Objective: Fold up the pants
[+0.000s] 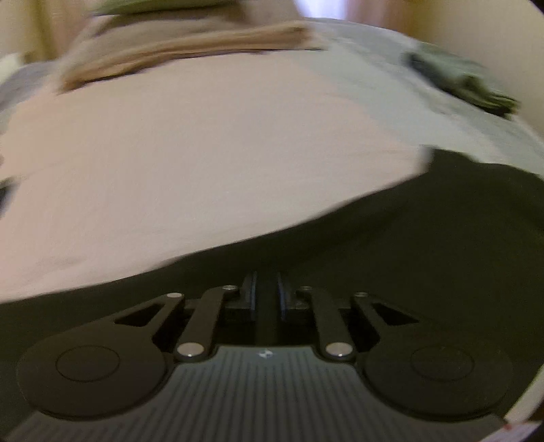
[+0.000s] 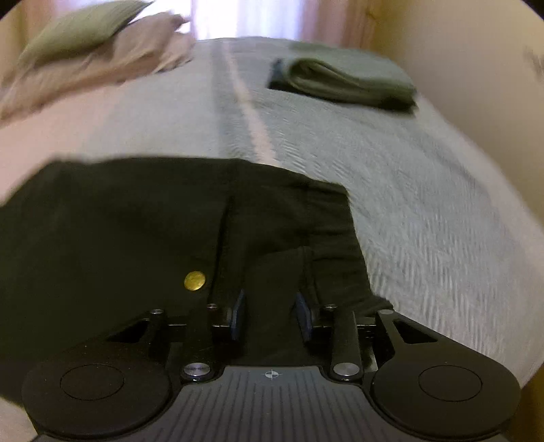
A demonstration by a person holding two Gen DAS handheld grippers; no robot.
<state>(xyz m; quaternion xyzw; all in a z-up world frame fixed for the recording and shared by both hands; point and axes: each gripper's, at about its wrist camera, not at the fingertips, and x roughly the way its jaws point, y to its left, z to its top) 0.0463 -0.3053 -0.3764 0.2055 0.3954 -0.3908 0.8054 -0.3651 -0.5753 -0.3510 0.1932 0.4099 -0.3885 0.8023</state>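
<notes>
Black pants (image 1: 425, 238) lie spread on the bed under both grippers. In the right wrist view their waist end (image 2: 119, 221) shows a brass button (image 2: 194, 281) and a fly seam. My left gripper (image 1: 267, 292) sits low over the black cloth, its fingers nearly together with dark fabric pinched in the narrow gap. My right gripper (image 2: 271, 312) hovers at the waistband to the right of the button. Its fingers stand apart, with a raised fold of black cloth between them.
The bed has a pink sheet (image 1: 204, 153) and a grey-blue cover (image 2: 408, 187). A folded green garment (image 2: 346, 81) lies at the far right, near the wall (image 2: 476, 68). A heap of tan clothes (image 2: 102, 68) and a green pillow (image 2: 78, 30) sit at the far left.
</notes>
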